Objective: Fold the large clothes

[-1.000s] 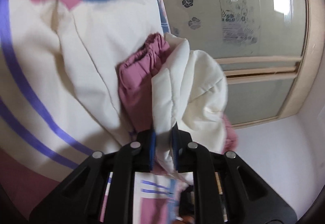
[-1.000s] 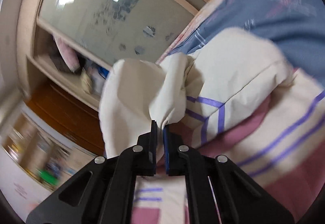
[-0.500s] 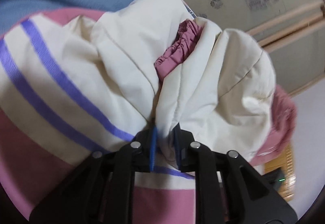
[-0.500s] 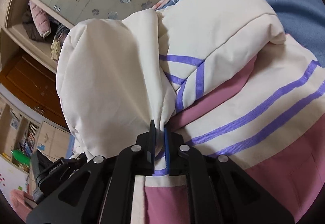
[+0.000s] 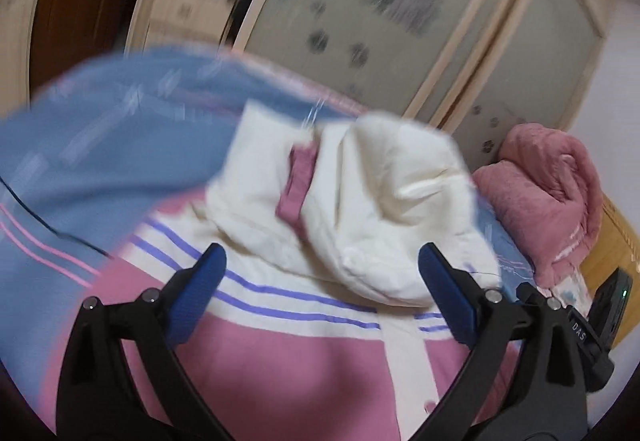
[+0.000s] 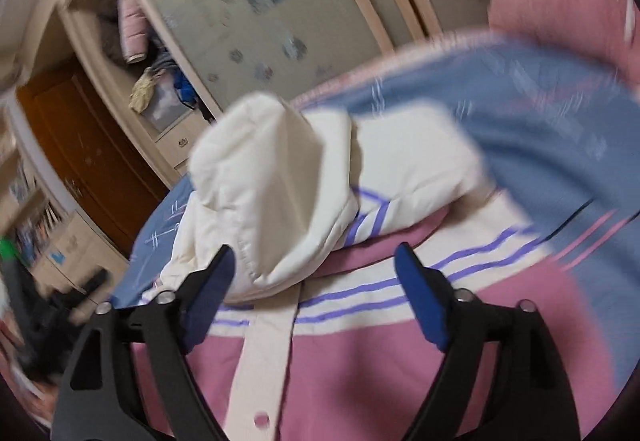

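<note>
left gripper [image 5: 320,265] and right gripper [image 6: 316,261]: jaws opening wide, nothing between them.

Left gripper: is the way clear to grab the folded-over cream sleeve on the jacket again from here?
Probably yes. The left gripper has its jaws opening with nothing between them, and the cream sleeve lies just ahead on top of the jacket, nothing covering it.

Jacket [image 5: 320,361]: pink body, cream band crossed by purple stripes, cream button placket, cream sleeves [image 6: 272,201] with a pink cuff. Bedsheet [image 5: 100,145]: blue, marked with pale dashes and pink lines. Blanket [image 5: 552,197]: pink. Wardrobe doors [image 5: 380,21]: frosted grey-green, printed with dark flowers, framed in beige. Gripper pads [image 6: 420,301]: blue on black.
</note>
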Tool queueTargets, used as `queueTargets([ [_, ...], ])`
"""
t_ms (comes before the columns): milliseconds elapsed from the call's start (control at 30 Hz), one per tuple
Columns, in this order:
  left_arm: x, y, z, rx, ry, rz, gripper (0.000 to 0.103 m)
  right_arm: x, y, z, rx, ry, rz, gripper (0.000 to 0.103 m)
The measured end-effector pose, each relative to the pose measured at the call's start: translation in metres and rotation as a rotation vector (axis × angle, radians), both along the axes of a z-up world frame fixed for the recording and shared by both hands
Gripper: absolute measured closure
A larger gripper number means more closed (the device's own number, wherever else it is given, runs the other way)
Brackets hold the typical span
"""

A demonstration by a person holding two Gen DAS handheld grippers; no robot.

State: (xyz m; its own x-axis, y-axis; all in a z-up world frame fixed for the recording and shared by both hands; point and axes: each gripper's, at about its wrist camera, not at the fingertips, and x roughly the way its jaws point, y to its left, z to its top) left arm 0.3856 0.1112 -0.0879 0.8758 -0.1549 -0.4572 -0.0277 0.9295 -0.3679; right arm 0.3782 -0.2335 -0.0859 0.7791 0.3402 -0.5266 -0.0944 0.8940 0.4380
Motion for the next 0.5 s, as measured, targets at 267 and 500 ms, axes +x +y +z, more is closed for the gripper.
queueTargets([
  [267, -0.159, -0.019, 0.016, 0.431, -0.199, 0.004, 0.002, -0.149, -0.001, 0.039, -0.213, -0.251, 0.009, 0.001],
  [500, -0.232, 0.016, -0.001, 0.314, -0.132, 0.061, 0.002, -0.233, -0.034, 0.014, -0.185, -0.218, -0.062, 0.001],
])
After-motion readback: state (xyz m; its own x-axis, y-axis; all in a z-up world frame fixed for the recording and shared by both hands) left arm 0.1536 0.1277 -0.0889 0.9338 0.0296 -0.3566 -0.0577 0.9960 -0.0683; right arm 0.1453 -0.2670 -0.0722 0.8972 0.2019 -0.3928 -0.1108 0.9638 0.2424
